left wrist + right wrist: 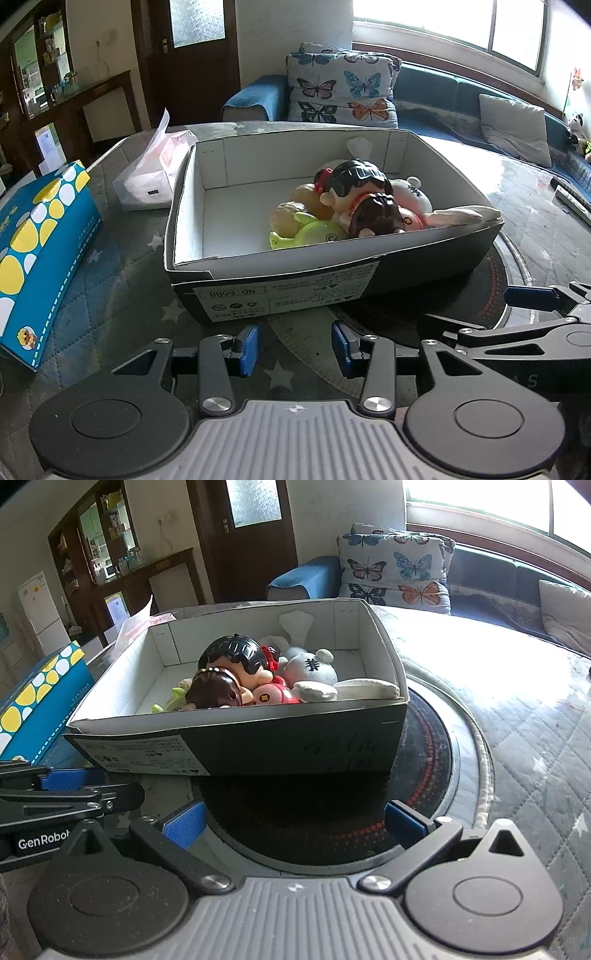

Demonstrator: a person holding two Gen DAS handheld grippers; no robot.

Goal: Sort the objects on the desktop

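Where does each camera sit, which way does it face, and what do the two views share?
Left wrist: on the left gripper, angled down at the toy-filled box from its labelled end; the right gripper shows at the right edge.
Right wrist: on the right gripper, angled down at the box's corner above the round hob; the left gripper shows at left.
Shared: box, dolls, blue tissue box.

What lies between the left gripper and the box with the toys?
Nothing stands there. In the left wrist view, only bare quilted table cover and a round mat's edge separate the open left gripper from the box.
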